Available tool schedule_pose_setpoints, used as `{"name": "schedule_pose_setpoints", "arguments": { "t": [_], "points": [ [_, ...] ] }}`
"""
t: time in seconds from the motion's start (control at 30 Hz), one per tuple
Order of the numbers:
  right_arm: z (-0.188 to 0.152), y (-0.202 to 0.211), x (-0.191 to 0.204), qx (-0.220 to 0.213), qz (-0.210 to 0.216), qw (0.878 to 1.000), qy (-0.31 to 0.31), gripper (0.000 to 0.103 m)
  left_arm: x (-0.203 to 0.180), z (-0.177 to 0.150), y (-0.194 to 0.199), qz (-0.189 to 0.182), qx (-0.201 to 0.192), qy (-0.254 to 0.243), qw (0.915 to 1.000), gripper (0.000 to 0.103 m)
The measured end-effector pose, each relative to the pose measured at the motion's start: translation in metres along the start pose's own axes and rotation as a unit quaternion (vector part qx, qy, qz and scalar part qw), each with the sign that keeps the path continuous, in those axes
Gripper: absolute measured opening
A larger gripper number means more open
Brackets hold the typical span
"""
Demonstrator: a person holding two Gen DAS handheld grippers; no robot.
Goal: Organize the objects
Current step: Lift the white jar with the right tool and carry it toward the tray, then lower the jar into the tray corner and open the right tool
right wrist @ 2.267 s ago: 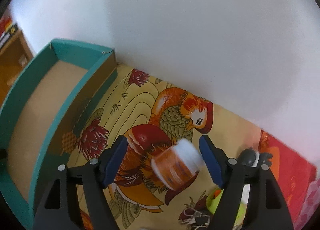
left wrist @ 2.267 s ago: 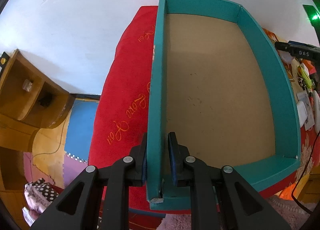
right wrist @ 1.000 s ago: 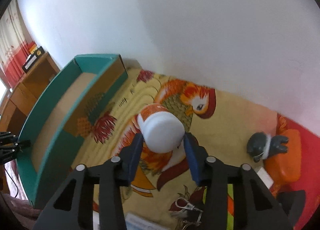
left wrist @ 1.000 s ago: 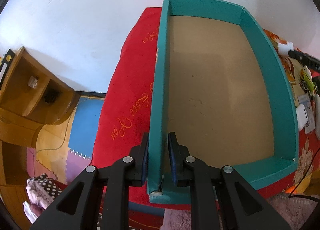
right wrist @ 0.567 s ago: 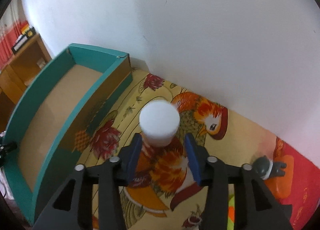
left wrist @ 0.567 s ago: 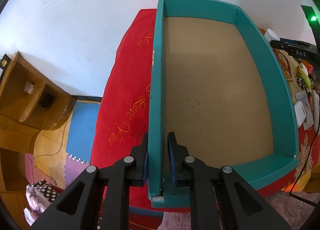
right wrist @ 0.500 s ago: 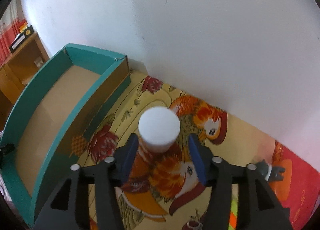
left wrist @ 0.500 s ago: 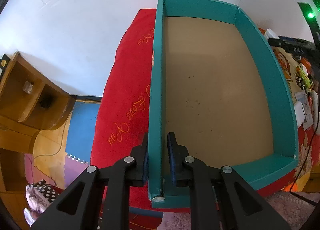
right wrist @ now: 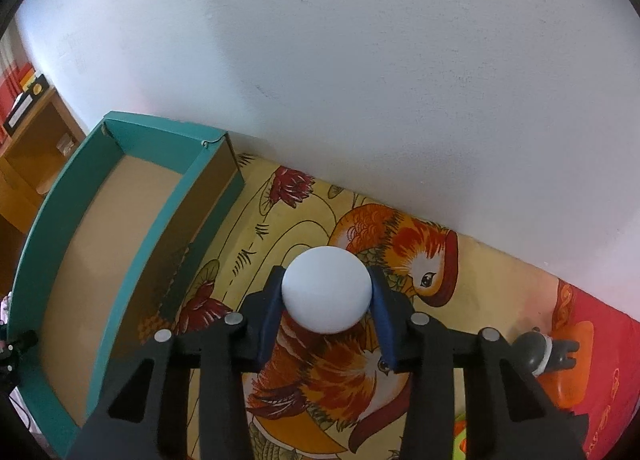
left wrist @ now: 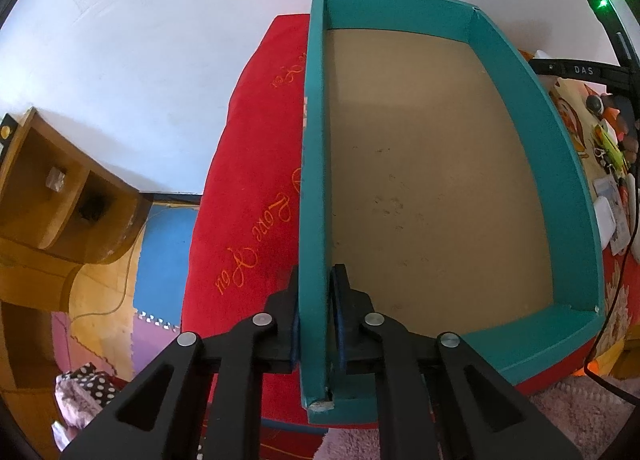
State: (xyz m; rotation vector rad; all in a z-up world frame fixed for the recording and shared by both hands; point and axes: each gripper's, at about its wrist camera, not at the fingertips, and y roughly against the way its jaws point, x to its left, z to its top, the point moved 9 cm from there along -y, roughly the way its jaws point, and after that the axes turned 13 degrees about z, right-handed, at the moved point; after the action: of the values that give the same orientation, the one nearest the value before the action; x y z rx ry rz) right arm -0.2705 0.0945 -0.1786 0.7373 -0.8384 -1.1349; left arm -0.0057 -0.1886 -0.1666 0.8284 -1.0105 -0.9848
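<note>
The box (left wrist: 436, 188) looks like matt cardboard, brown inside with teal paper walls. The bedcover (right wrist: 280, 220) is printed cloth. The bottle cap (right wrist: 325, 289) is smooth white plastic.

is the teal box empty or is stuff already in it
Empty. The teal box shows only bare brown floor in both wrist views; the white-capped bottle is outside it, gripped in the right gripper over the bedsheet.
</note>
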Motion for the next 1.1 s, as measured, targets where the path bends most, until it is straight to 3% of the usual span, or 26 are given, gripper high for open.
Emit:
{"name": "schedule_pose_setpoints", "arguments": {
  "t": [0.27, 0.57, 0.83, 1.1],
  "points": [
    [0.004, 0.02, -0.004, -0.018, -0.001, 1.0, -0.018, 0.04, 0.002, 0.003, -0.005, -0.006, 0.007, 0.003, 1.0, 0.012],
    [0.018, 0.062, 0.021, -0.045, 0.004, 0.999, 0.008, 0.04, -0.002, 0.005, -0.009, -0.009, 0.006, 0.001, 0.9999, 0.012],
    [0.047, 0.084, 0.082, -0.066, 0.046, 0.996, 0.048, 0.04, -0.002, 0.003, -0.008, -0.01, 0.004, 0.004, 0.9999, 0.012],
    [0.072, 0.04, 0.155, -0.025, 0.097, 0.991, 0.093, 0.04, 0.0, 0.004, -0.011, -0.005, 0.002, 0.008, 1.0, 0.012]
  ]
}}
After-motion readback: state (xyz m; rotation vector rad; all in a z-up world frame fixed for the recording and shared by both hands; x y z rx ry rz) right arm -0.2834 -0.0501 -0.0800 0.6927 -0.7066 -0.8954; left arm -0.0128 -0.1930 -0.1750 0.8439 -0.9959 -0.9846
